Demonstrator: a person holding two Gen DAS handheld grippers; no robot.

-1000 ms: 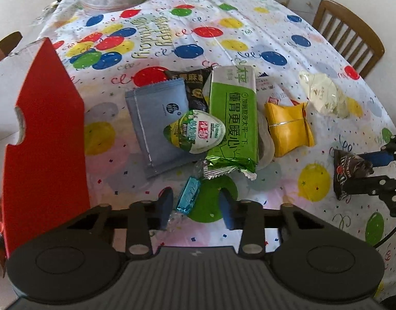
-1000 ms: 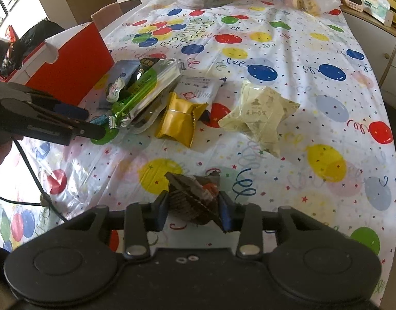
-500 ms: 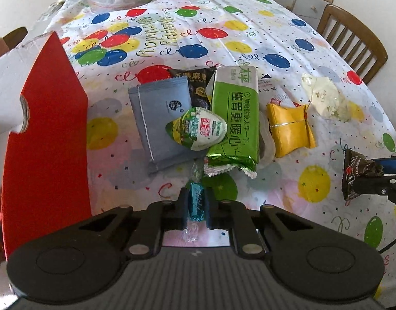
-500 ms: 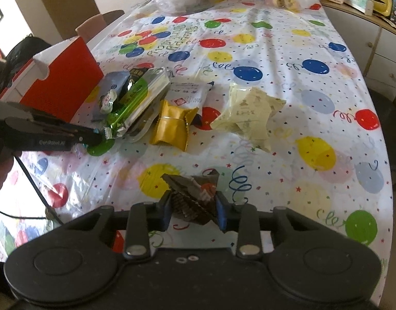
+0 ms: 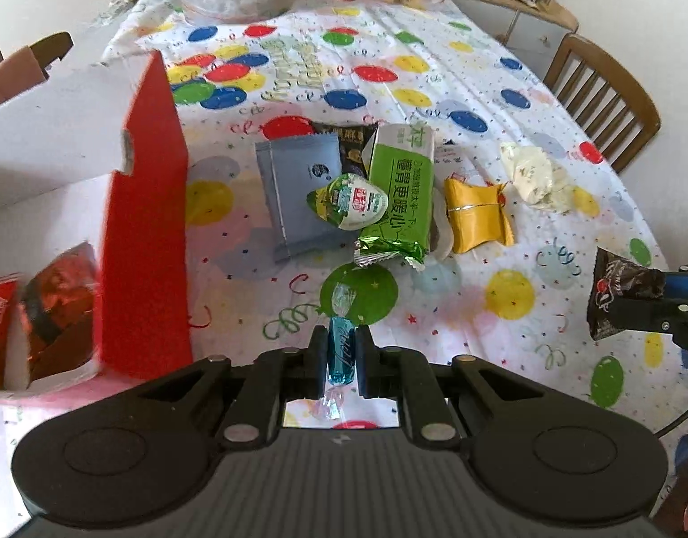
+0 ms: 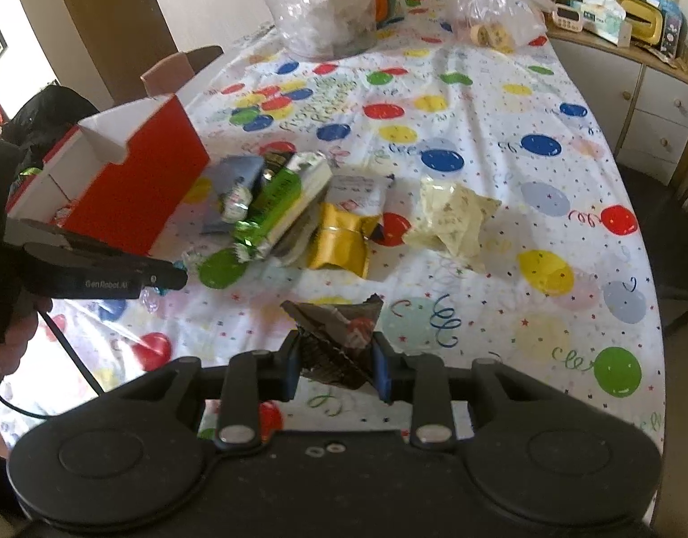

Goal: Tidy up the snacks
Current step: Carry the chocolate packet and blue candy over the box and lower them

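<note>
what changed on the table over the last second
The left gripper closed on the blue wrapped candy, which a second ago lay loose between its open jaws, and lifted it off the tablecloth. The right gripper tightened on the dark snack packet and raised it too. The snack pile, with the green packet and gold packet, and the red box stayed put.

Bright daylight, washed-out glare at left, fisheye-bent edges, slight motion blur
</note>
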